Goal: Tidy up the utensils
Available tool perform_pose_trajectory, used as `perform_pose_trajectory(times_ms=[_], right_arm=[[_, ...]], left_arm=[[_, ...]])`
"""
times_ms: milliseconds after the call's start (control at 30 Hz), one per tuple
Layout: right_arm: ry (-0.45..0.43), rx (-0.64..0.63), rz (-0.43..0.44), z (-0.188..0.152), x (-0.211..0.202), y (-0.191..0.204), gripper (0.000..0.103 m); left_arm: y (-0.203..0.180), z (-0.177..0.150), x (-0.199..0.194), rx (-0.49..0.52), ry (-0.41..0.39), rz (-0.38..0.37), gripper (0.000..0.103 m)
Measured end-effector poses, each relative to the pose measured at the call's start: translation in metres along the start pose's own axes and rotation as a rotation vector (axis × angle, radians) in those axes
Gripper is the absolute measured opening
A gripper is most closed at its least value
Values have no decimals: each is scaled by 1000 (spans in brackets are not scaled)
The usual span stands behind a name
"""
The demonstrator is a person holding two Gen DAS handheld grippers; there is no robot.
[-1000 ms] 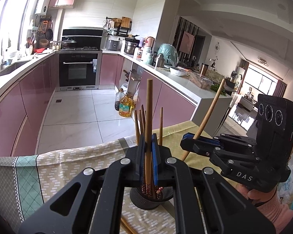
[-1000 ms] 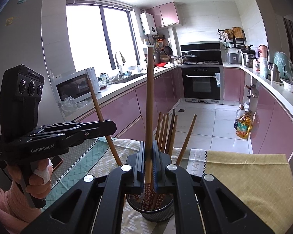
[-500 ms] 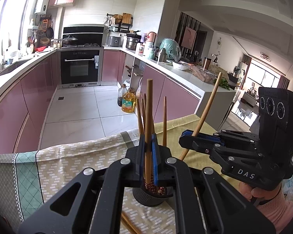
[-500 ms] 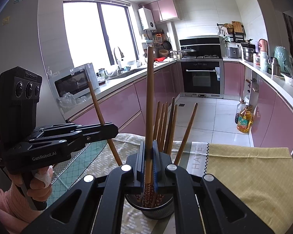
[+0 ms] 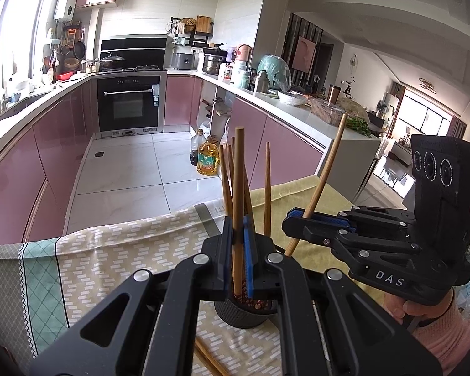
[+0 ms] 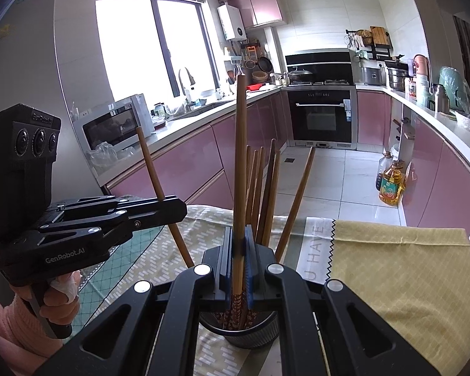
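A dark round cup (image 5: 244,313) (image 6: 244,333) stands on the tablecloth with several wooden chopsticks (image 6: 260,188) upright in it. My left gripper (image 5: 237,228) is shut on one chopstick (image 5: 238,172), held upright with its lower end in the cup. My right gripper (image 6: 239,241) is shut on another chopstick (image 6: 240,156), also upright over the cup. In each view the other gripper shows from the side: the right gripper (image 5: 293,219) with its slanted chopstick (image 5: 329,175), and the left gripper (image 6: 178,210) with its own chopstick (image 6: 153,169).
Loose chopsticks (image 5: 208,360) lie on the patterned cloth (image 5: 109,250) just before the cup. A yellow cloth (image 6: 407,275) covers the table's right part. Beyond the table's far edge is the kitchen floor, with oil bottles (image 5: 207,159) and pink cabinets.
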State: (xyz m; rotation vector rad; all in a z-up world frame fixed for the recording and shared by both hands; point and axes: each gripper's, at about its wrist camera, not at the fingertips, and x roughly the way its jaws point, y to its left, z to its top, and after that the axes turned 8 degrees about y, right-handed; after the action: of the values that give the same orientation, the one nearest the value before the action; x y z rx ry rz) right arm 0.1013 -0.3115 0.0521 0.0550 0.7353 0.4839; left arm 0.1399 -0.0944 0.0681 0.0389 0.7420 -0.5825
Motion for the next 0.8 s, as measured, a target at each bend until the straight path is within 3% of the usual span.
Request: perform_pose_trajectory(times_ms=[800], right_arm=[[60,23,2,-9,25,-7,7]], left_arm=[[1,-1,31,10,38,44,7]])
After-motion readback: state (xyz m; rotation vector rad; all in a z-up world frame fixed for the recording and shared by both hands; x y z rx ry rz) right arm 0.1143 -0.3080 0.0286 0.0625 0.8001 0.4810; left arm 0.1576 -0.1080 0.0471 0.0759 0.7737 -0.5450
